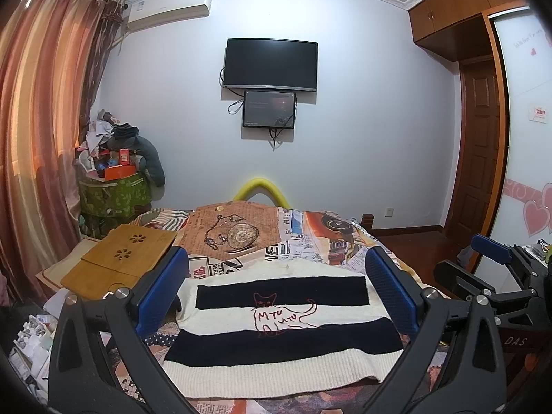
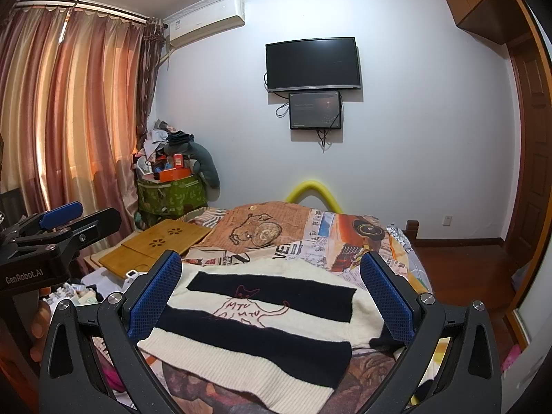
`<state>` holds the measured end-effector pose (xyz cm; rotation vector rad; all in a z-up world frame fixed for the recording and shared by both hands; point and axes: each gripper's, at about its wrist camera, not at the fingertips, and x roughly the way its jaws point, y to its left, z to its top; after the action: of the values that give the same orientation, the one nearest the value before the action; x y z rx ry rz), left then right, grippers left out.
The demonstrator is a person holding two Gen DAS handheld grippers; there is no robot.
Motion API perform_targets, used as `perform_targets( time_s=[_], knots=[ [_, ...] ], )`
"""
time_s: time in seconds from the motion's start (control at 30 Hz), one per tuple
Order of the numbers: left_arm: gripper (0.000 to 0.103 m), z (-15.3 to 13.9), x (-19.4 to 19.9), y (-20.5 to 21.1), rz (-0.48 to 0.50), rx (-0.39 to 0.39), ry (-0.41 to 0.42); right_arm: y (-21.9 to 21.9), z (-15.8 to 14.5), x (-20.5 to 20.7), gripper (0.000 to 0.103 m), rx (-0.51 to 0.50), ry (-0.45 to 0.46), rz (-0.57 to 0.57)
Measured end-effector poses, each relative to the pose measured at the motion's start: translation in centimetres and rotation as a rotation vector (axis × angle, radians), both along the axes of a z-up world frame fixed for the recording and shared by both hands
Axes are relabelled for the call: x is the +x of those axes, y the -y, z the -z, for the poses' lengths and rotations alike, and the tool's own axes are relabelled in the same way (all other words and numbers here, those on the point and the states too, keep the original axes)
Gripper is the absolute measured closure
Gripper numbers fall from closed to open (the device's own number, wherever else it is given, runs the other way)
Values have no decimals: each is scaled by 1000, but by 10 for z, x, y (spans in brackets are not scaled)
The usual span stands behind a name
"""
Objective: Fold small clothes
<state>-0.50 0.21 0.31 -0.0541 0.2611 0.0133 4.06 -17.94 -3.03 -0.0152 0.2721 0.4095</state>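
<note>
Your left gripper (image 1: pixel 276 289) and right gripper (image 2: pixel 270 296) both hover with jaws spread wide, gripping nothing, the cream-and-black striped cat sweater (image 1: pixel 283 331) lying flat on the patterned bedspread (image 1: pixel 310 241) between and beyond each pair.

I read "MTU MTU" stitched in red inside the cat outline on the striped sweater (image 1: pixel 283 314); the left gripper (image 2: pixel 60 215), seen from the right wrist camera, carries the white brand "GenRobot.AI" on its black body. The right gripper (image 1: pixel 491 250) shows "DAS" in the left wrist view; the newsprint bedspread (image 1: pixel 276 252) has large letters "VE", its smaller print too blurred to read.
</note>
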Motion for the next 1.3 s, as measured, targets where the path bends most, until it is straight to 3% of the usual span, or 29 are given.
perform_targets(
  time_s=[0.97,1.3],
  knots=[
    [0,2,-2,-3,1,0,-3,1,2,3,0,-5,-3,1],
    [0,10,34,-9,17,23,-16,2,13,26,0,-20,-49,12]
  ],
)
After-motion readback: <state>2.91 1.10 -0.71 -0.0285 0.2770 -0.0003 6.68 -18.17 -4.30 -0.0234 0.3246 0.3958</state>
